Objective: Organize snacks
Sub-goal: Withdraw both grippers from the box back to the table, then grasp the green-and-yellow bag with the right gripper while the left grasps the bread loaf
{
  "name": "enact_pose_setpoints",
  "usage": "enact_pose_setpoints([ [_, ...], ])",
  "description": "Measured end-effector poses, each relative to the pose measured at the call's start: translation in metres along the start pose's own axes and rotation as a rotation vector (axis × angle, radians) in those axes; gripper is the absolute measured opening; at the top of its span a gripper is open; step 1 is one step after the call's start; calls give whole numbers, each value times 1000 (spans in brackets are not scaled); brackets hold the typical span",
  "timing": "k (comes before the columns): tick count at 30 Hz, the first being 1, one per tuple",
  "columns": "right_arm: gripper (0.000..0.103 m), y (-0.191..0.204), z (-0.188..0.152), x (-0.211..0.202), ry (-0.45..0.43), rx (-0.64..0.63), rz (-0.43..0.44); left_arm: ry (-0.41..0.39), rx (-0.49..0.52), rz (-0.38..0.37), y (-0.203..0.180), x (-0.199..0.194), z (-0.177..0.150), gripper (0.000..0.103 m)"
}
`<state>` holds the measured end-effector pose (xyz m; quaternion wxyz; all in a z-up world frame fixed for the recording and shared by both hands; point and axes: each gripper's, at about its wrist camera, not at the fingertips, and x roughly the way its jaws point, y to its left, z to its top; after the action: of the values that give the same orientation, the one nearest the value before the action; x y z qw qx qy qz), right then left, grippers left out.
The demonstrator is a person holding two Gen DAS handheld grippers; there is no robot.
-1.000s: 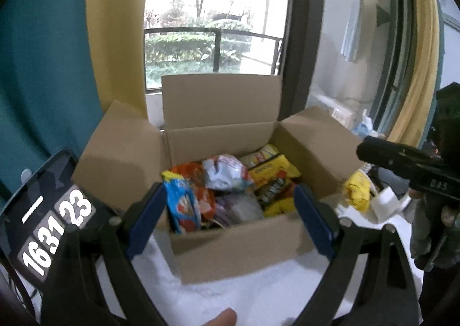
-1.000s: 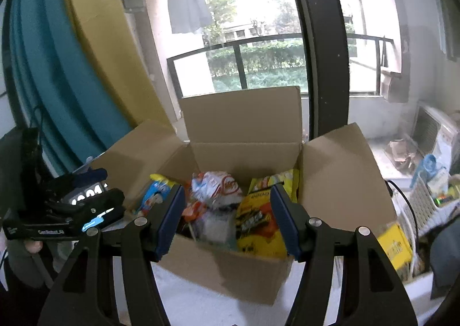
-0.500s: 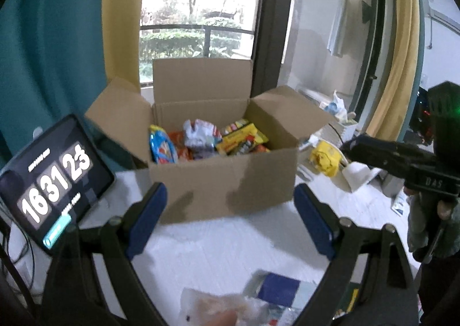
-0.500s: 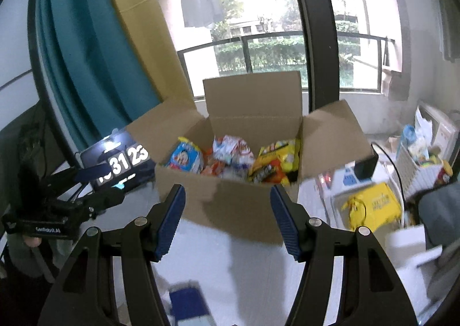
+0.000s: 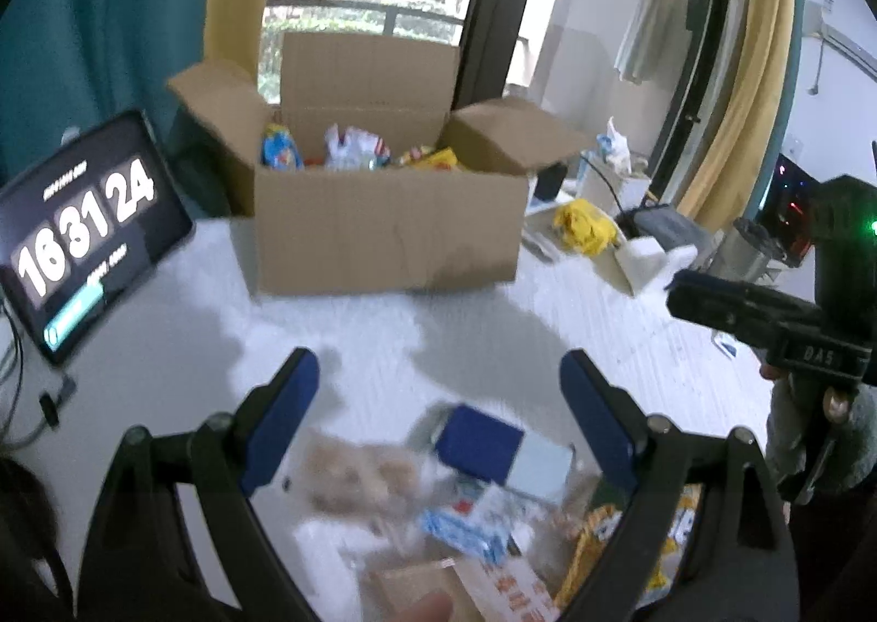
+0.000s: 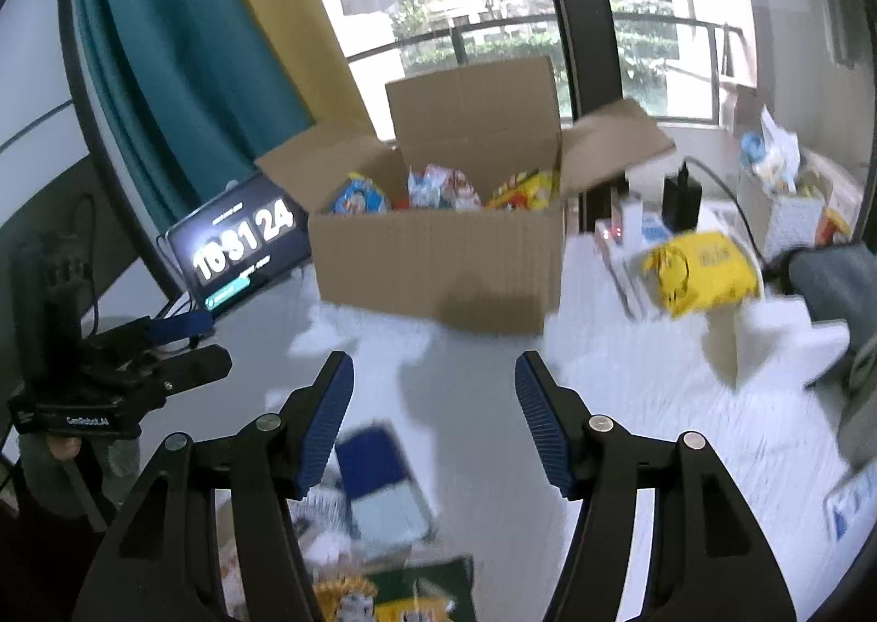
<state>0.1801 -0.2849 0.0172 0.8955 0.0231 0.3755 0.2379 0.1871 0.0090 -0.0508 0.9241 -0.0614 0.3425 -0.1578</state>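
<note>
We are holding the left gripper (image 5: 438,392) with blue pads apart, gripping nothing | right gripper (image 6: 434,403) also standing apart and empty | brown open cardboard box (image 5: 383,233) with snack packets is sitting on the white table (image 5: 356,337) | loose blurred snack packets (image 5: 477,501) are lying under our grippers | dark clock tablet (image 5: 82,233) is leaning left of the box.

Matt brown cardboard box (image 5: 383,233) holds glossy plastic snack packets (image 5: 356,153); the tablet (image 5: 82,233) screen shines.
</note>
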Motion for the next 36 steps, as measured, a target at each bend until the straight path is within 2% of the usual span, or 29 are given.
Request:
enact_pose_setpoints([
  [12, 65, -2, -69, -15, 100, 75, 14, 92, -135, -8, 2, -5, -68, 91],
  [18, 70, -14, -103, -15, 153, 150, 27, 142, -149, -24, -1, -9, -94, 91],
  [23, 79, -17, -127, -20, 188, 193, 46, 200, -162, -40, -5, -4, -113, 91],
  [26, 84, -13, -136, -21, 192, 195, 46, 227, -161, -29, -5, 1, -122, 91],
  [30, 84, -4, -141, -19, 198, 187, 72, 236, -160, -13, -9, 3, -128, 91],
  [33, 84, 2, -139, -17, 207, 179, 57, 242, -160, -7, -9, 4, -128, 91],
  [36, 84, 9, -137, -17, 210, 160, 42, 287, -166, -9, -8, 13, -133, 91],
])
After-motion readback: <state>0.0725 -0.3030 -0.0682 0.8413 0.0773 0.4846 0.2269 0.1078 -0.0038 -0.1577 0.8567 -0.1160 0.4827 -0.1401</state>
